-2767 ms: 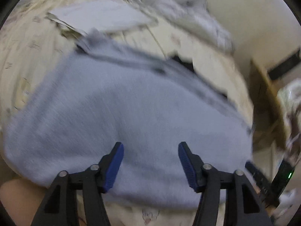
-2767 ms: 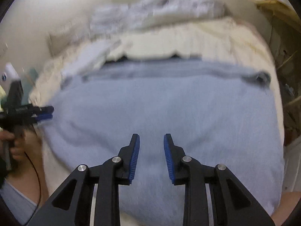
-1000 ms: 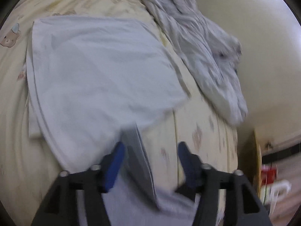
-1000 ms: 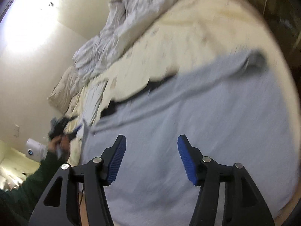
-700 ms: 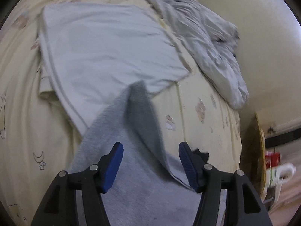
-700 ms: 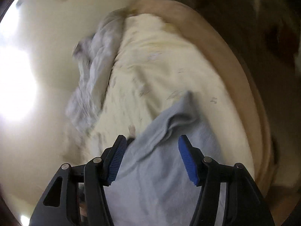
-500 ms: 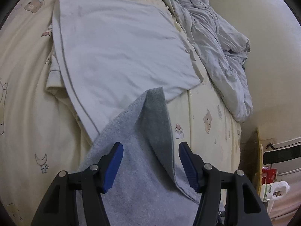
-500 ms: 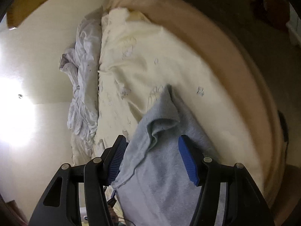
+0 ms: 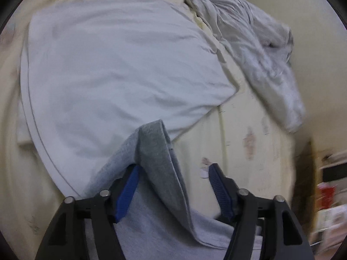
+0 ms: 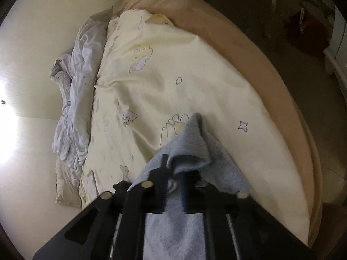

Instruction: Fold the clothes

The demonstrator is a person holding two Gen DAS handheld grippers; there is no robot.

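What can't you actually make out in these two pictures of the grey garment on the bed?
- Grey garment: both views cut it off at the bottom edge, so its kind and full shape are unknown.
- Right gripper: the fingertips are blurred and covered by a cloth fold; it looks shut on it.
- Left gripper: open around a raised corner; whether its fingers touch the cloth is unclear.
- Shelf items, left wrist view: blurred at the right edge.

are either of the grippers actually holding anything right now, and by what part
The right gripper is shut on a corner of the light blue-grey fleece garment. The left gripper is open, straddling another raised corner of it without clamping.
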